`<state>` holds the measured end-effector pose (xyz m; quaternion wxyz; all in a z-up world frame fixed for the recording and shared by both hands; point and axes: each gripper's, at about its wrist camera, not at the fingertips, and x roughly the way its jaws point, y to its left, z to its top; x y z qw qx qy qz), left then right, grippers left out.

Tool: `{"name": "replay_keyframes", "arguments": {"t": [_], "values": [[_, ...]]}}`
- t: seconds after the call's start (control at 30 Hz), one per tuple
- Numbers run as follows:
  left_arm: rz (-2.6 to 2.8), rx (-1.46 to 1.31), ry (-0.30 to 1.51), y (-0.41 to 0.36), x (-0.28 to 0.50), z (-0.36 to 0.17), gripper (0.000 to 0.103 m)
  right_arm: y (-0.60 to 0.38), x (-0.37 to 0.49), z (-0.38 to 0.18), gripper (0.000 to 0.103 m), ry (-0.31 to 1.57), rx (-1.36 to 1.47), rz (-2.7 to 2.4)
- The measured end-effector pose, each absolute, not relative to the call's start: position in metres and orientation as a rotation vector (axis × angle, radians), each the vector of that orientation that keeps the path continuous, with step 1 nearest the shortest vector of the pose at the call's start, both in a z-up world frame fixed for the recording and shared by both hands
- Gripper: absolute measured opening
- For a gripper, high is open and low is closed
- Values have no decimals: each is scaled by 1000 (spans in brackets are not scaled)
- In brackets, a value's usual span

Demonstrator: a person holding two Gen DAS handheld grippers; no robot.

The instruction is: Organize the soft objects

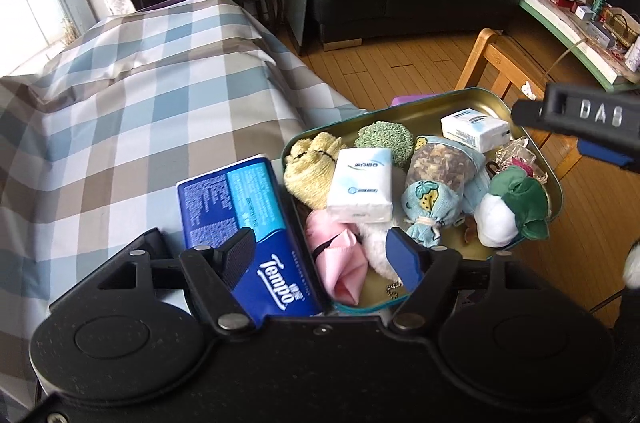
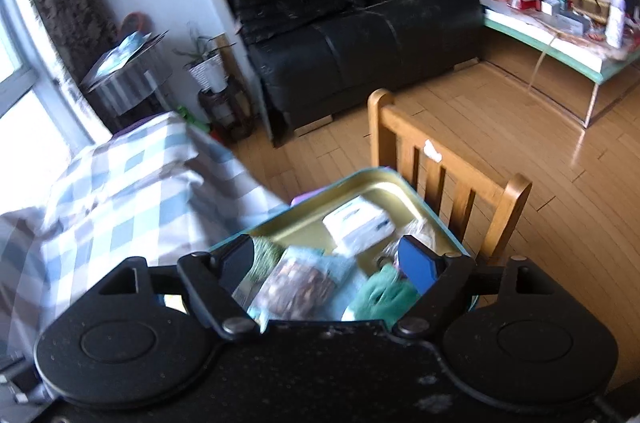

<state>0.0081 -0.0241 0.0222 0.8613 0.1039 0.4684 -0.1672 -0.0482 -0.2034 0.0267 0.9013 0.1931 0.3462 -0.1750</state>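
Tin tray (image 1: pixel 472 103) on checked cloth (image 1: pixel 140 111), just ahead of left gripper (image 1: pixel 324 255) — jaws apart, nothing between pads. Inside tray: two white tissue packs (image 1: pixel 360 183), one yellow plush (image 1: pixel 312 167), one green puff (image 1: pixel 384 139), one pink cloth (image 1: pixel 344 263), one green-white toy (image 1: pixel 512 207), one snack bag (image 1: pixel 440 163). One blue Tempo pack (image 1: pixel 244 223) outside, beside tray. Right gripper (image 2: pixel 332 267) over tray, jaws apart, empty — its blurred view shows only far end of tray, plus wooden chair (image 2: pixel 440 183).
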Motion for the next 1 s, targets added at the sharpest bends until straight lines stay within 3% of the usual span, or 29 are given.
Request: {"name": "replay_keyframes", "arguments": {"t": [0.17,0.4,1.0], "values": [[-312,192,969,-9,-3,25,72,-170,-67,23,85,714,296,-328],[-243,160,964,17,-13,23,73,-141,-95,19,102,700,236,-313],[-184,150,975,35,-23,12,80,-138,-131,26,103,521,250,-387]]}}
